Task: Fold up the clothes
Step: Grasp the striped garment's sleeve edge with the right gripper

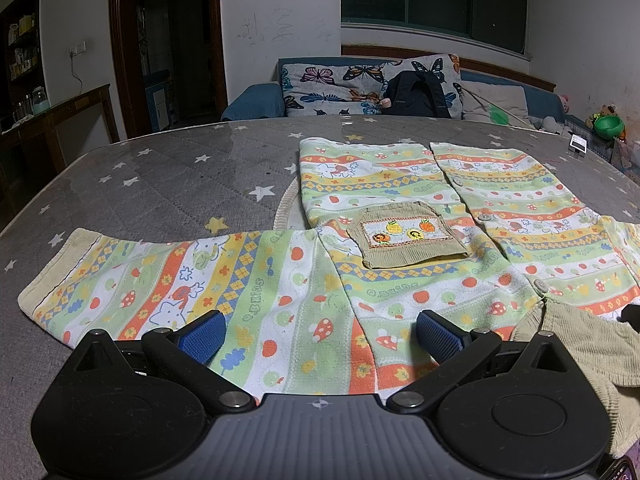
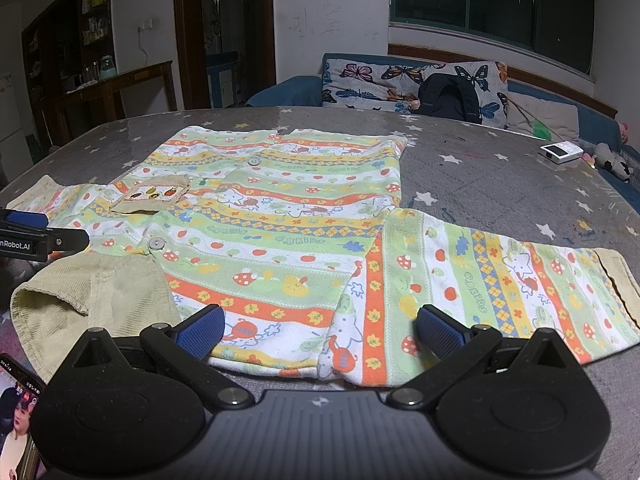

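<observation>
A child's striped green, orange and yellow shirt (image 1: 400, 216) lies spread flat on the table, front up, both sleeves out, with a tan pocket (image 1: 404, 240) and tan collar (image 1: 580, 344). My left gripper (image 1: 320, 334) is open and empty over the left shoulder, by the left sleeve (image 1: 168, 292). In the right wrist view the shirt (image 2: 280, 216) fills the middle. My right gripper (image 2: 320, 332) is open and empty over the right shoulder, by the right sleeve (image 2: 500, 292). The left gripper (image 2: 24, 236) shows at that view's left edge.
The table (image 1: 160, 176) has a grey star-print cover under glass. A small white device (image 2: 560, 151) sits at its far right. A phone (image 2: 20, 420) lies at the near edge. A sofa with a butterfly cushion and black backpack (image 1: 416, 94) stands behind.
</observation>
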Demonstrator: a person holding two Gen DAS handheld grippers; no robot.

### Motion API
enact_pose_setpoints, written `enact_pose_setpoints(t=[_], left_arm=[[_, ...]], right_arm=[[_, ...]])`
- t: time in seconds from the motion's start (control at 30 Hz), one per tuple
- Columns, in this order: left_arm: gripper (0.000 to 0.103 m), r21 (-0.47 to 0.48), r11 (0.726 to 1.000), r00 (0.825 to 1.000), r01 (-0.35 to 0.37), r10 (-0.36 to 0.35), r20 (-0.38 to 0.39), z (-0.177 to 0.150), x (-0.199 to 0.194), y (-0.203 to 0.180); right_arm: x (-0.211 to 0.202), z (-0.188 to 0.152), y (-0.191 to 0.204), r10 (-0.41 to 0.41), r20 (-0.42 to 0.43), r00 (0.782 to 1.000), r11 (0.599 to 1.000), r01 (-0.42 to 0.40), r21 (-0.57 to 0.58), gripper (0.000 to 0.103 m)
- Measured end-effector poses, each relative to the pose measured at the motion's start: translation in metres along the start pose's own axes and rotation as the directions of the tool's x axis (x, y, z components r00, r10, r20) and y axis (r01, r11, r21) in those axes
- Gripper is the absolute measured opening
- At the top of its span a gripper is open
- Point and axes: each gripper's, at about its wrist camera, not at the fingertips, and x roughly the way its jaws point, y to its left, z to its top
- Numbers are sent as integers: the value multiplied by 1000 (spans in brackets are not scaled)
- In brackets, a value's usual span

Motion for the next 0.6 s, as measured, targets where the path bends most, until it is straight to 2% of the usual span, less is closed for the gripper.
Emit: enact_pose_setpoints(t=[0.13, 0.3, 0.43, 0.6], left_arm=[[103, -1, 1000, 1000, 0, 0, 0, 0, 0, 0], [103, 1, 1000, 1000, -1, 1, 0, 0, 0, 0], [103, 3, 1000, 1000, -2, 2, 1, -1, 0, -2], [103, 4, 1000, 1000, -3, 3, 0, 0, -1, -1]], right_arm=[[-6, 2, -12, -15, 39, 999, 998, 12, 63, 101], [-20, 11, -75, -117, 37, 992, 974, 108, 198, 95], [-25, 11, -115, -258, 14, 966, 935, 246, 256, 90], [-29, 9, -169, -393, -32, 919, 865, 382, 325, 81]])
